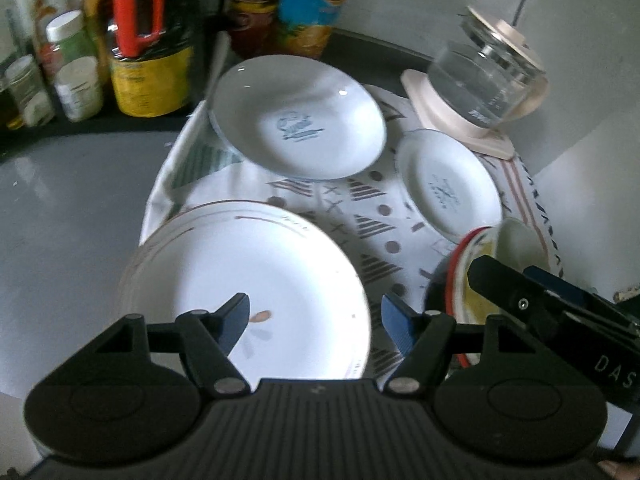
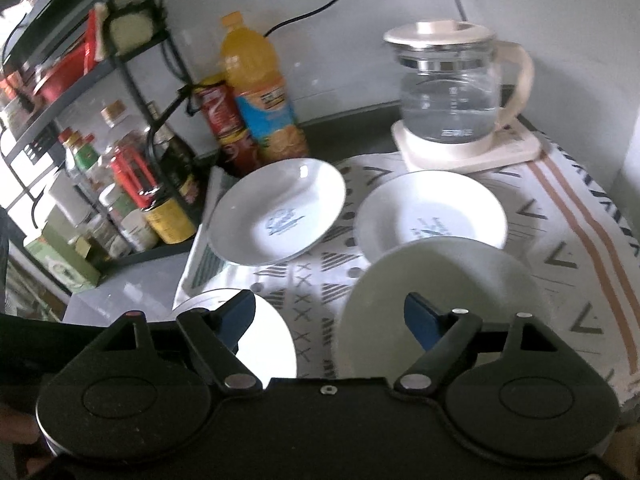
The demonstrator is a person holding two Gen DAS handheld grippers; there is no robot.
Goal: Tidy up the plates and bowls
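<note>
A patterned cloth [image 1: 372,216] covers the counter below a spice rack. Both the left gripper [image 1: 316,320] and right gripper [image 2: 330,316] gape wide, holding nothing. A large plate [image 1: 248,292] lies just beyond the left fingers; a bowl [image 2: 440,300] sits at the right gripper's right finger. Glazed ceramic looks stiff, slick and breakable; pinch the rim.

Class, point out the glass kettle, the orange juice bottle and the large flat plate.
glass kettle [image 2: 450,100], right wrist view, glass body.
orange juice bottle [image 2: 260,96], right wrist view, label.
large flat plate [image 1: 256,280], left wrist view, centre.
</note>
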